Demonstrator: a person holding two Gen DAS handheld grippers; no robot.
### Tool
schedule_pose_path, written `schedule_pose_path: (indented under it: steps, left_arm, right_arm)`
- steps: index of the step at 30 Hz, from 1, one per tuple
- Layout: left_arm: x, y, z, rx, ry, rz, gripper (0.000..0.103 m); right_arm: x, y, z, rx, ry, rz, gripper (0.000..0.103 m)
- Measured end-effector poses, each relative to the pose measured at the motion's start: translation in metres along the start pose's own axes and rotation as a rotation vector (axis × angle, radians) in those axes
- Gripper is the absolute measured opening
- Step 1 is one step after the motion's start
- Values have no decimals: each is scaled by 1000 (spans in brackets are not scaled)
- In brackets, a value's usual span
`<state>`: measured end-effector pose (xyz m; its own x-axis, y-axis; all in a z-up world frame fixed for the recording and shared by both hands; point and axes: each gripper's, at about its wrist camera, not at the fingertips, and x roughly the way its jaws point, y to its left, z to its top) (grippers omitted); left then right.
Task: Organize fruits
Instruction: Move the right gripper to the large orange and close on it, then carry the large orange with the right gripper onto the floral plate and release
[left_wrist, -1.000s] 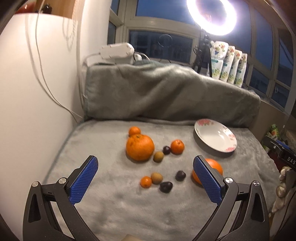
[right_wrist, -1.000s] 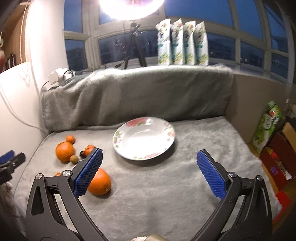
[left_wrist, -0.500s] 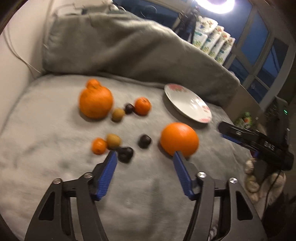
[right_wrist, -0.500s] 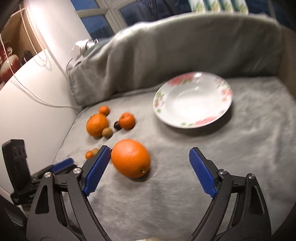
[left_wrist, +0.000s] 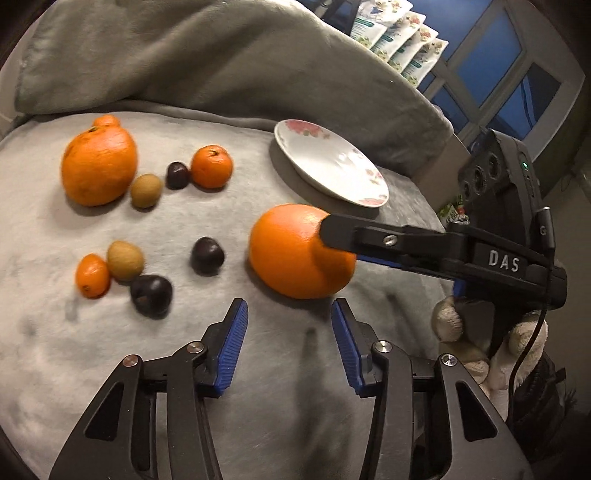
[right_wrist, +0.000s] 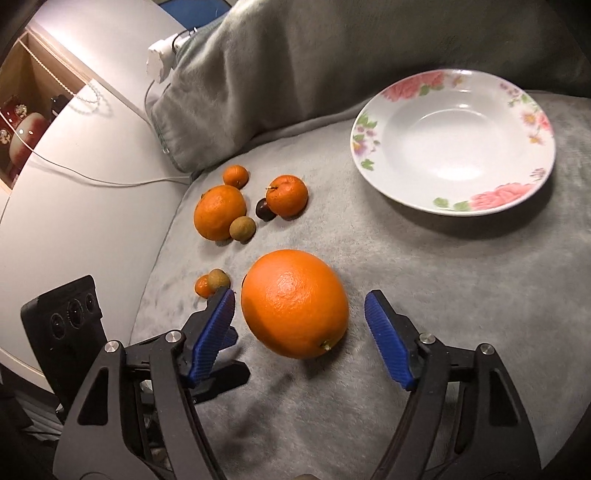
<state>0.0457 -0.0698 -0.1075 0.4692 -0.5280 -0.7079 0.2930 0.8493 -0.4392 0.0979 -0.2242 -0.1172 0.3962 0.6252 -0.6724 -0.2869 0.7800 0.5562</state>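
Grey blanket (right_wrist: 424, 258) — "DAS" on hand-held gripper (left_wrist: 334, 236)

Dark fruit (right_wrist: 265, 210) half behind mandarin (right_wrist: 287, 195).

1. The right claw (right_wrist: 299, 325) is spread wide, its blue pads (right_wrist: 386, 341) on either side of the big orange (right_wrist: 294, 303) with gaps both sides.
2. The big orange lies on the grey blanket (right_wrist: 424, 295), between the pads and slightly ahead of them.
3. Ahead and to the right of the claw sits the floral plate (right_wrist: 369, 122), nothing in it.
4. Ahead and to the left lie a large mandarin (right_wrist: 220, 211), a tiny mandarin (right_wrist: 235, 176), a medium mandarin (right_wrist: 287, 195), a dark fruit (right_wrist: 263, 210) touching it, and a brown fruit (right_wrist: 242, 229).
5. Just beyond the left pad: a small orange fruit (right_wrist: 202, 286) touching another brown fruit (right_wrist: 218, 279).
6. Left of the claw, the other claw's black body (right_wrist: 62, 332) shows.
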Motion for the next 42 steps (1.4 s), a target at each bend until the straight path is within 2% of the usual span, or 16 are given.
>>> schedule_pose_path:
  steps: [6,14,21,30,42]
  left_arm:
    - [14,-2,4,24,11,3,42]
    - [20,-3,6,55,9,-5,36]
    - [20,-10,6,78,0,10,36]
    - [22,-26,16,122,-20,8,35]
    - [40,-49,52,183,-56,-7,36]
  right_arm:
    - [10,-1,2,7,44,30,69]
    - [11,-3,2,14,55,49,68]
    - [9,-1,0,8,43,45,67]
    - [-7,-3,3,12,0,37,67]
    - [-34,-19,32,19,-82,6,67]
